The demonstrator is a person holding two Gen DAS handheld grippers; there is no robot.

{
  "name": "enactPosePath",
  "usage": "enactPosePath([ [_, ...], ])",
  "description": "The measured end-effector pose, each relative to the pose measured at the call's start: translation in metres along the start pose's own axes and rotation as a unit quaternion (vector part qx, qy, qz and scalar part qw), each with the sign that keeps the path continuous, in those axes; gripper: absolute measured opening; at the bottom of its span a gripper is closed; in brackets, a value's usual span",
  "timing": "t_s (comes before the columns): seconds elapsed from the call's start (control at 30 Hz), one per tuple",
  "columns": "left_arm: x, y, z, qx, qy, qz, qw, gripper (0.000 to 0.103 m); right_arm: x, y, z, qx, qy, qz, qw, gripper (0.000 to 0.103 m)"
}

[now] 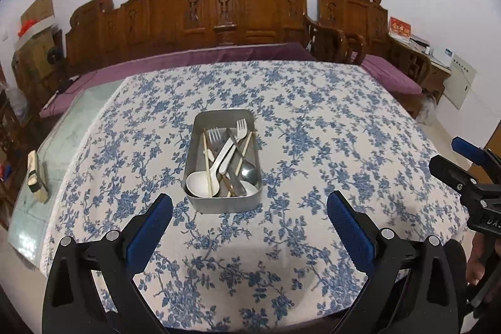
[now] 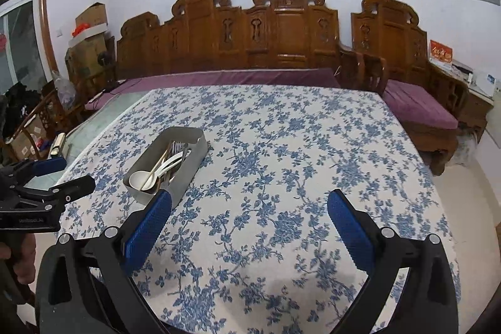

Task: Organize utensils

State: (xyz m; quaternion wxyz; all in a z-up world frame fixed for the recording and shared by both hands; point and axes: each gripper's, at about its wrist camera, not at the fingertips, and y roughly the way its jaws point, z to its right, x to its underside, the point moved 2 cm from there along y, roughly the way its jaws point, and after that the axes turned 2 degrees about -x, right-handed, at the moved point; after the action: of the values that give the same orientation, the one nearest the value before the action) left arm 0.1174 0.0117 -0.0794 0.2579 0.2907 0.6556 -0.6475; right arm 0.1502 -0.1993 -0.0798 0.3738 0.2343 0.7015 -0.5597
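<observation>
Blue pads fill the bottom of both views: your left gripper (image 1: 249, 204) and your right gripper (image 2: 249, 204) each stand spread wide with nothing between the jaws, only the flowered cloth (image 1: 313, 121) below them. Your left one points straight at the tin (image 1: 223, 204), which sits near the middle of the table; from the right wrist the tin (image 2: 191, 169) lies off to the left, just past the left pad.

Everything you have to sort looks to be in that tin already (no stray piece shows on the cloth): white forks (image 1: 233, 143), a white spoon (image 1: 200, 182), a steel spoon (image 1: 249, 172), pale chopsticks (image 1: 207, 168) and some darker handles, all crossed over one another.

Expect the plastic pieces to be light and a little springy, the steel smooth and apt to slip, the chopsticks thin and ready to roll. Take each by mid-handle where it rises clear of the pile, and lift slowly, since one piece may drag its neighbours. The tin itself is stiff; pinch a wall if you must move it.

Writing: partial white letters show on each gripper body, too broken to read, as are the red sign and wall notices.
</observation>
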Motion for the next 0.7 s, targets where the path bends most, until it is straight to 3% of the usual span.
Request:
enactPosePath([
  [0.37, -0.021, -0.078, 0.014, -0.01, 0.004, 0.079, 0.9968, 0.095, -0.02, -0.078, -0.006, -0.004, 0.001, 0.074, 0.997, 0.1],
  [0.7, -0.033, -0.149, 0.014, -0.014, -0.014, 0.159, 0.987, 0.095, -0.048, -0.149, -0.023, 0.012, -0.015, 0.157, 0.987, 0.1],
])
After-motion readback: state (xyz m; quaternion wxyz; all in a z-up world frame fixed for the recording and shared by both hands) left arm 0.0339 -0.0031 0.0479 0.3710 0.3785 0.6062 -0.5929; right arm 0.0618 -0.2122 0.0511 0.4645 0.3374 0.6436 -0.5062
